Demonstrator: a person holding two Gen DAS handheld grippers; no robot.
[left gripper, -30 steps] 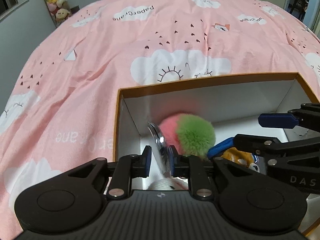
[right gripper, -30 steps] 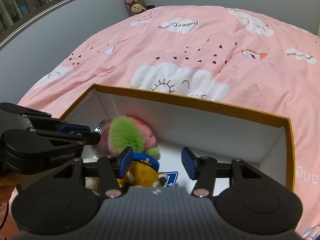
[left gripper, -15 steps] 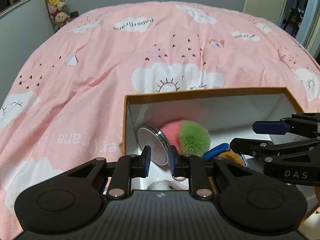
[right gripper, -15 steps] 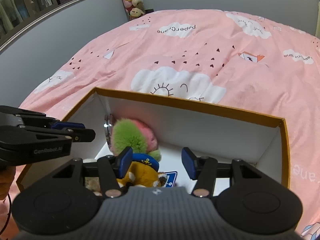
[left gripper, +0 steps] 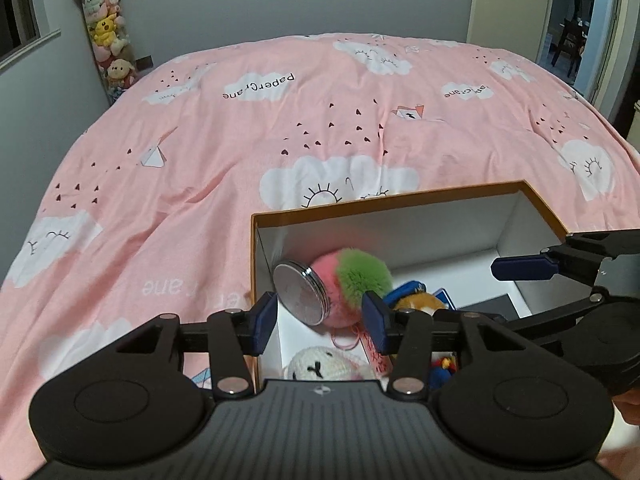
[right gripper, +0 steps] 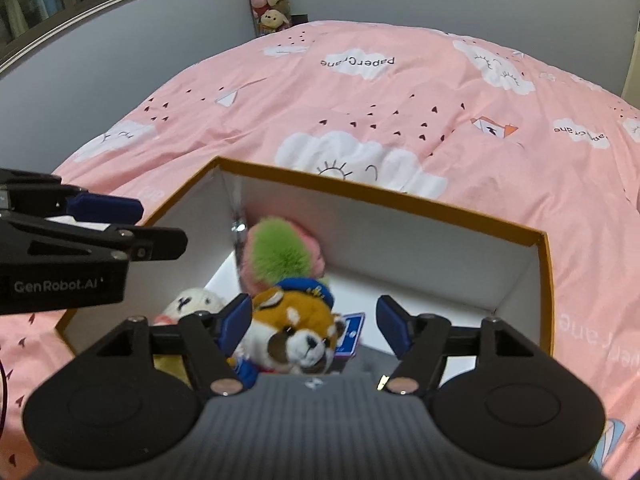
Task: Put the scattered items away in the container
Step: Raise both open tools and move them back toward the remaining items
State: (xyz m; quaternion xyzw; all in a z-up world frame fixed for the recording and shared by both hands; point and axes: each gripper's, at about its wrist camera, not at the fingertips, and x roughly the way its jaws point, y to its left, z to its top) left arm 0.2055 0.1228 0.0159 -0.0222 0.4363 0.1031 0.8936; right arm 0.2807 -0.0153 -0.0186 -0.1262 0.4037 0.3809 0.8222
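Note:
An orange-rimmed white box (left gripper: 384,196) (right gripper: 400,200) sits on the pink bed. Inside lie a round silver tin (left gripper: 300,293) leaning on the left wall, a pink and green pompom (left gripper: 356,276) (right gripper: 280,252), a red panda plush with a blue cap (right gripper: 296,332) (left gripper: 416,298), a white knitted toy (left gripper: 324,366) (right gripper: 196,300) and a blue card (right gripper: 350,334). My left gripper (left gripper: 320,322) is open and empty above the box's near left corner. My right gripper (right gripper: 316,322) is open and empty over the plush.
The pink cloud-print duvet (left gripper: 280,128) covers the bed all round the box. A hanging column of plush toys (left gripper: 106,48) is at the far wall. A doorway (left gripper: 576,28) opens at the back right.
My left gripper opened and let go of the silver tin, which now leans inside the box. Both grippers lifted and drew back from the box.

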